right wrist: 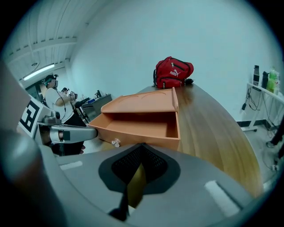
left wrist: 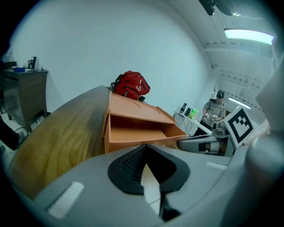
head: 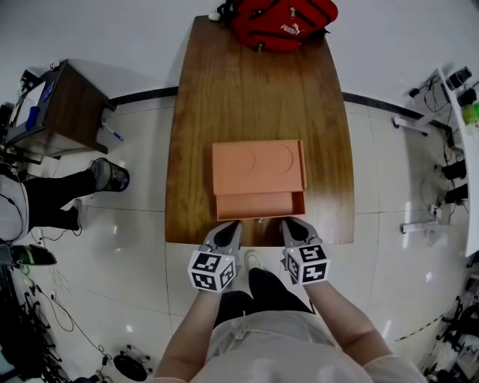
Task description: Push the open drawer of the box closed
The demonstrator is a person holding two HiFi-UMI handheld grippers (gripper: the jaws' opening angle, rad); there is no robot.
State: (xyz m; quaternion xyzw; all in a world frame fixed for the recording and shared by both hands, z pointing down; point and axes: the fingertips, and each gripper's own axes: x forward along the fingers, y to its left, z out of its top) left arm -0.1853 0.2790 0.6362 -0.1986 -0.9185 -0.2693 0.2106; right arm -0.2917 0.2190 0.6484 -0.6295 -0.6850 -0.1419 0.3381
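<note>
An orange box [head: 258, 166] stands in the middle of the wooden table [head: 202, 90]. Its drawer [head: 258, 205] is pulled out toward the near edge and looks empty inside, with a small clear knob [right wrist: 115, 142] on its front. My left gripper [head: 230, 226] hangs at the near table edge, just short of the drawer front's left end, jaws together on nothing. Level with it, my right gripper [head: 290, 223] sits before the drawer's right end, also shut and empty. The left gripper view shows the box [left wrist: 133, 111] beyond my left gripper [left wrist: 145, 147]; the right gripper view shows the drawer [right wrist: 137, 126] ahead of my right gripper [right wrist: 141, 146].
A red backpack [head: 281, 22] lies on the far end of the table. A dark wooden cabinet [head: 67, 105] stands on the floor to the left, with a person's leg and shoe [head: 108, 176] beside it. White benches with gear [head: 460, 97] line the right wall.
</note>
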